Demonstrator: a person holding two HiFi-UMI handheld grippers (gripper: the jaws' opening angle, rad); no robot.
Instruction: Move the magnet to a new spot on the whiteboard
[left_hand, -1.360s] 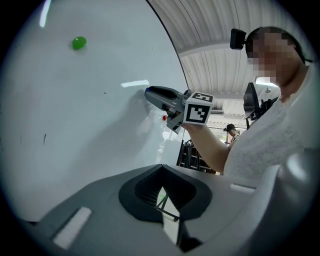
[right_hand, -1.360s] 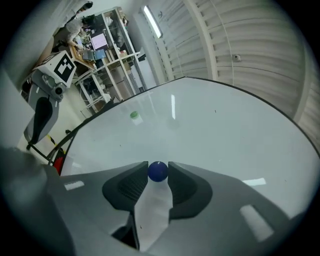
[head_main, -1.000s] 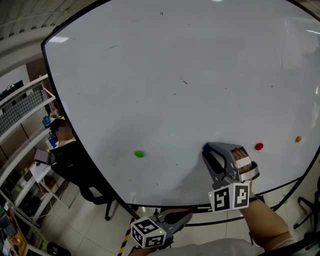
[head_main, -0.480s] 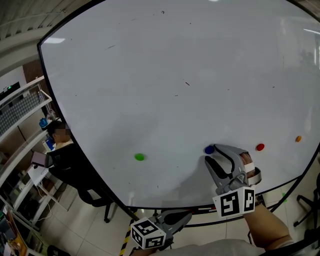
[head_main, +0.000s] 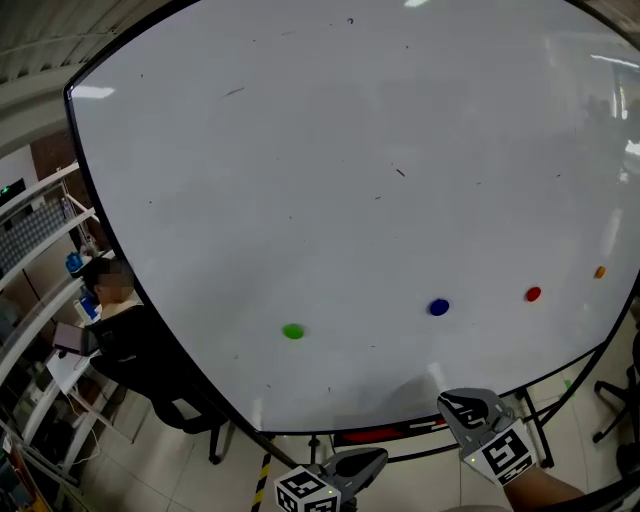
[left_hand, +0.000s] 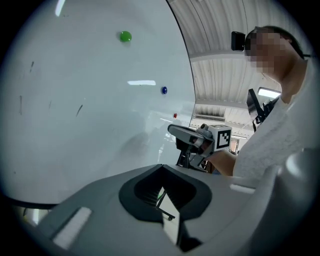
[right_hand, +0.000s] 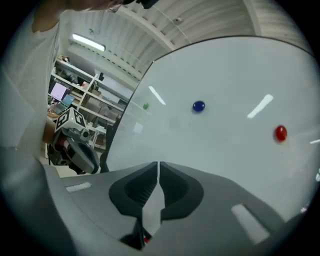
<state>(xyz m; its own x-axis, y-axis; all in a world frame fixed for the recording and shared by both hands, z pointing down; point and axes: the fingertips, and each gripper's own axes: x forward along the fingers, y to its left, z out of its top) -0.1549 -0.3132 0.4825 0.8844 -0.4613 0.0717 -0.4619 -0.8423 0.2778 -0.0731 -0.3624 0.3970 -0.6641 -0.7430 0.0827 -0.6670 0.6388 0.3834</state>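
The blue magnet (head_main: 439, 307) sits on the whiteboard (head_main: 300, 150) in the lower right of the head view. It lies between the green magnet (head_main: 292, 331) at its left and the red magnet (head_main: 533, 294) at its right. An orange magnet (head_main: 600, 271) lies near the right edge. The right gripper (head_main: 462, 404) is at the bottom edge, below the blue magnet and apart from it. Its jaws have just been closing and stand pressed together with nothing between them. The left gripper (head_main: 372, 459) is at bottom centre, jaws together, empty.
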